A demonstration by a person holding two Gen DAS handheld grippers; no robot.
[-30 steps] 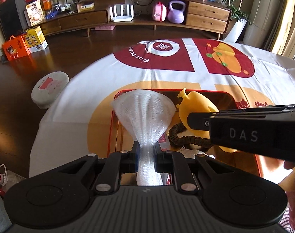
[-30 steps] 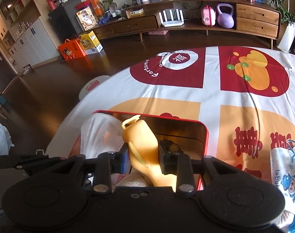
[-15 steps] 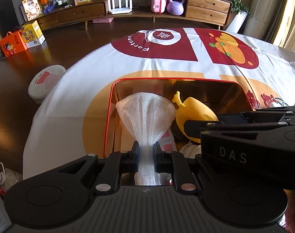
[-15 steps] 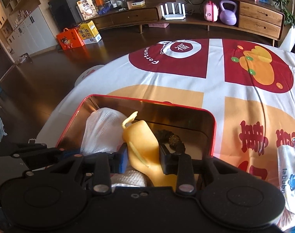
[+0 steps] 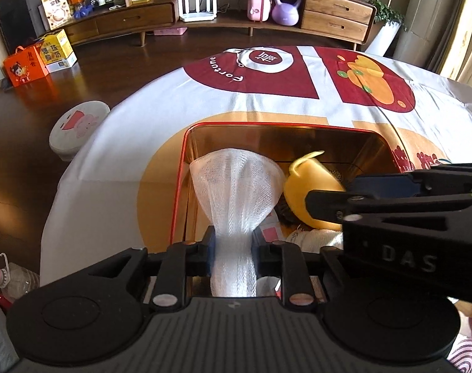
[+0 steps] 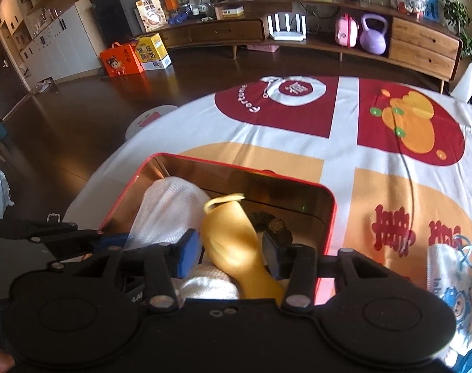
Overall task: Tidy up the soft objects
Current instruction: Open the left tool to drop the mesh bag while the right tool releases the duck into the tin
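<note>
A red tin box (image 5: 180,186) with a gold inside stands on the patterned tablecloth. My left gripper (image 5: 233,248) reaches into its left half. Its jaws are opening, and the pads still pinch the waist of a white foam net (image 5: 236,186), which fans out above them. My right gripper (image 6: 233,248) is over the box's right half with its jaws opening. A yellow rubber toy (image 6: 233,242) stands loose and blurred between its pads, with a gap on the left side. In the right wrist view the foam net (image 6: 167,214) sits beside the toy.
A black scrunchie (image 6: 273,223) and a white knitted piece (image 6: 205,286) lie in the box (image 6: 330,217). A printed face mask (image 6: 447,267) lies on the cloth to the right. A round stool (image 5: 77,124) stands on the floor past the table's left edge.
Both pairs of jaws have widened. The yellow toy now sits loose between the right pads, and the foam net's waist has swelled between the left pads.
</note>
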